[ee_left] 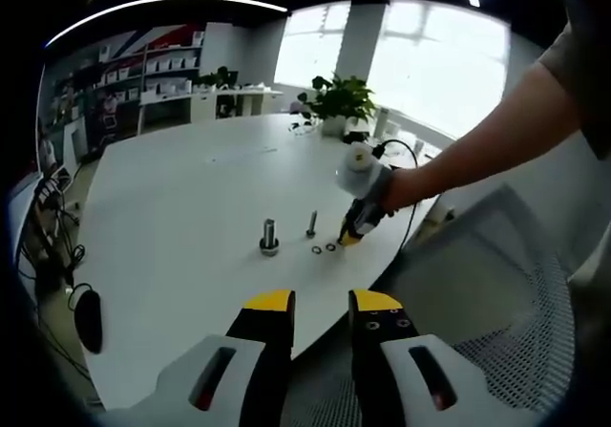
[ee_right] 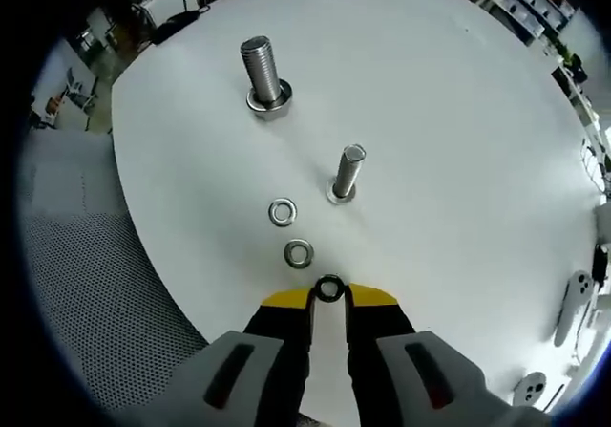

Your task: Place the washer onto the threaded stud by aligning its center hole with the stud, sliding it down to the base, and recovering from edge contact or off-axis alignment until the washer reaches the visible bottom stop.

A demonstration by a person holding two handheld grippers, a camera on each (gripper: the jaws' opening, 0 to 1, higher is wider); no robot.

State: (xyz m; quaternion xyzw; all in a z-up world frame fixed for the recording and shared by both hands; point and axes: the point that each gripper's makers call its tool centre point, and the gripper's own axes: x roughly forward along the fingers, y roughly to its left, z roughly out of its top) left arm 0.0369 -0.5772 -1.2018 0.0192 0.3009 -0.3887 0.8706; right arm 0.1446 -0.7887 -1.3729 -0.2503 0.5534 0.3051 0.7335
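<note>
The right tool was closed on a washer at its tips, low over the table. The thin stud stood just ahead, two loose washers between. Advised: lift, level the hole over the stud. The left tool hung open, well back.

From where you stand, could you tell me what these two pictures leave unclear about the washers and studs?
- Right gripper view: the nearest washer sits at the right hand-held gripper tips; whether it is pinched or just touched is hidden.
- Left gripper view: the washers are too small to count.
- Right gripper view: the thin stud covers its own base, so the bottom stop is unclear.
</note>
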